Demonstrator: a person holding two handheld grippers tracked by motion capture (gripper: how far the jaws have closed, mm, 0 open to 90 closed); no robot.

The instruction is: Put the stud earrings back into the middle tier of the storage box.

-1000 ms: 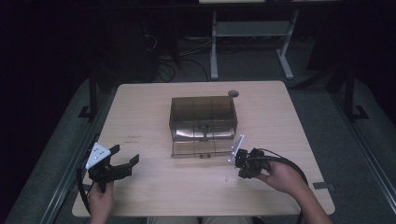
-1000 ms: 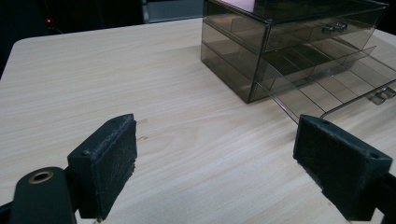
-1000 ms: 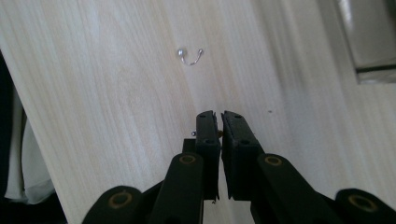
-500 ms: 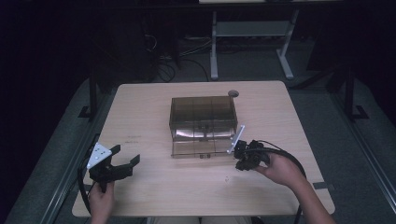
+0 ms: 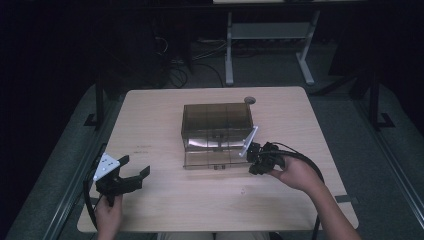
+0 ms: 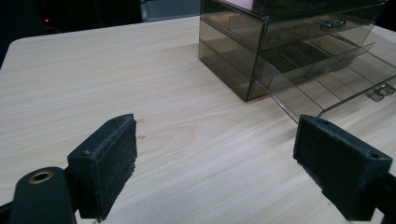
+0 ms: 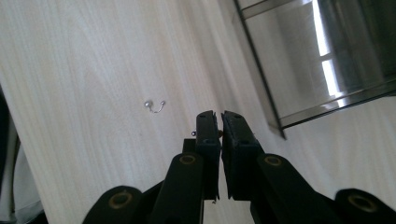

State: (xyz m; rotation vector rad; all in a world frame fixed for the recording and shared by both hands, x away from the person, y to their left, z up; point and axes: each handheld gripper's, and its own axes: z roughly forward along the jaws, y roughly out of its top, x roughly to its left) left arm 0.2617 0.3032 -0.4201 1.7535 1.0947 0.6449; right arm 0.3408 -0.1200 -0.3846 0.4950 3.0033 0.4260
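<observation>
**Q:** Smoked clear plastic, that drawer box (image 5: 217, 127); where's it at, and how'd it handle?

**A:** Mid table (image 5: 150, 115), toward the far edge; bottom drawer (image 6: 336, 88) is pulled out twd the person, upper ones are in. My guess: stiff, light, slick walls; prob. slides if shoved, and the thin panels could crack under a hard pinch. Best hold is the little knob (image 6: 380, 91) on the drawer front; pull or push straight along the runners.

**Q:** Anything small nearby?

**A:** Yes; tiny silver hook w/ a bead, looks like an earring (image 7: 154, 106), lying loose on the wood just beside the open drawer's corner. Judged v. light and fiddly; pinch across the wire w/ the pad tips, since the bead would likely roll.

**Q:** Grippers?

**A:** Right gripper (image 7: 220, 116) hangs over the table by the drawer's right front corner; jaws pressed nearly together, only a slit betw. them. Can't tell whether anything tiny is caught at the tip. Left gripper (image 6: 215, 128) is near the front-left edge, well apart from the box; jaws spread wide, nothing betw. them.
</observation>
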